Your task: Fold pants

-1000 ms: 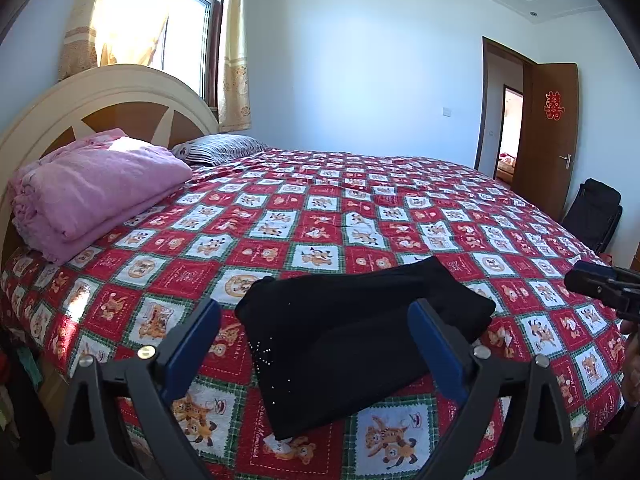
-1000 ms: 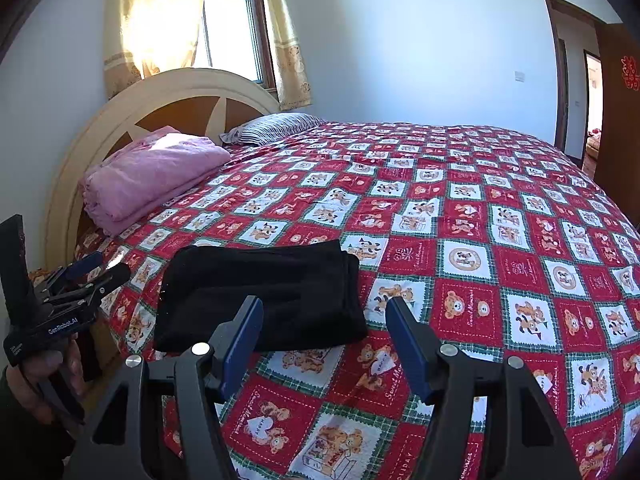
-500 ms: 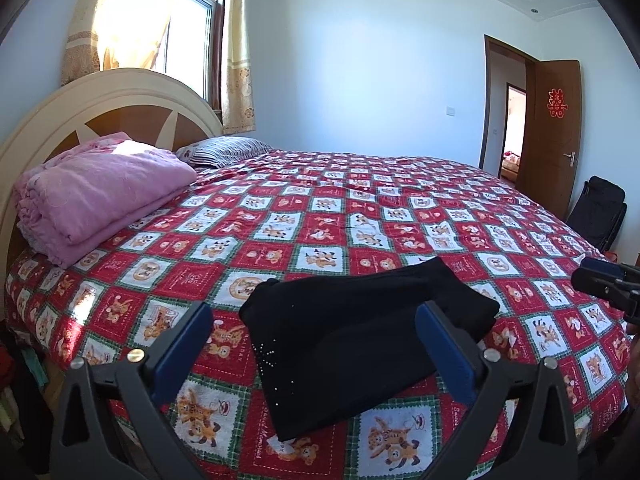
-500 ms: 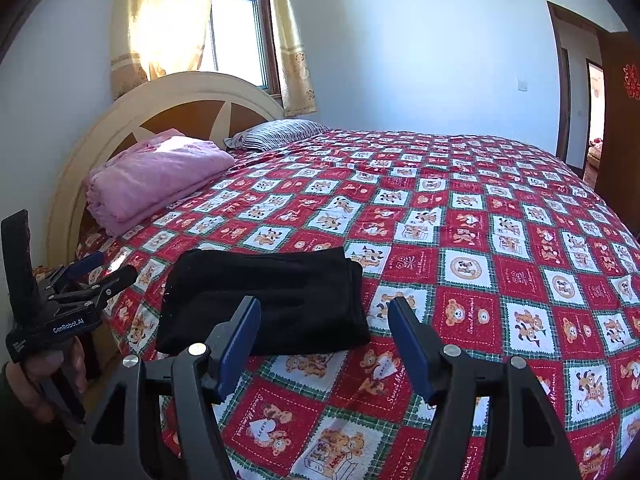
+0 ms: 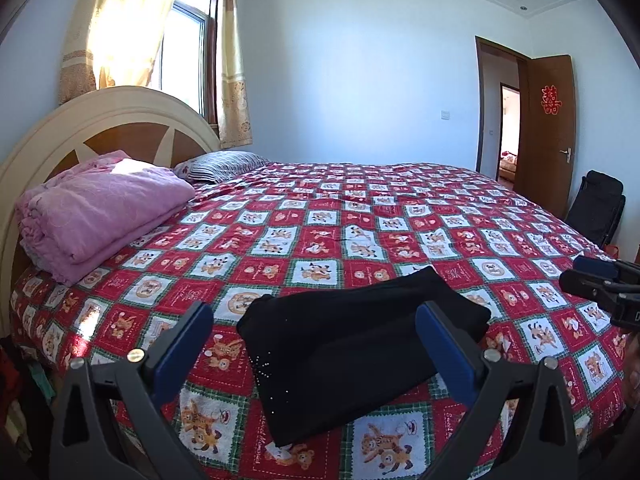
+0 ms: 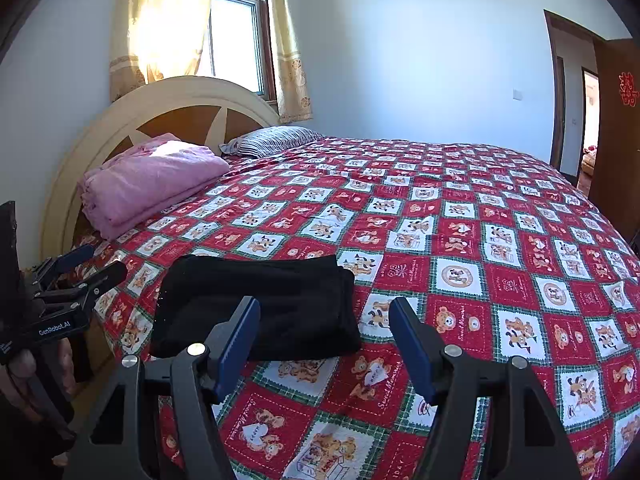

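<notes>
The black pants [image 5: 348,344] lie folded into a compact rectangle on the red patterned bedspread [image 5: 360,216], near the bed's front edge. They also show in the right wrist view [image 6: 264,304]. My left gripper [image 5: 316,332] is open and empty, held back from the bed with the pants between its blue fingers [image 5: 184,344] in view. My right gripper [image 6: 324,332] is open and empty, above the bedspread just right of the pants. Each gripper shows at the edge of the other's view: the right one [image 5: 600,284], the left one [image 6: 76,276].
A folded pink blanket [image 5: 96,208] and a striped pillow [image 5: 224,164] lie by the cream headboard [image 5: 92,120] at the left. An open brown door [image 5: 548,128] and a black folding chair [image 5: 596,208] stand at the far right. The bedspread stretches wide behind the pants.
Both grippers have drawn back and risen slightly from the bed. The folded pants have not moved. Both stay open.
</notes>
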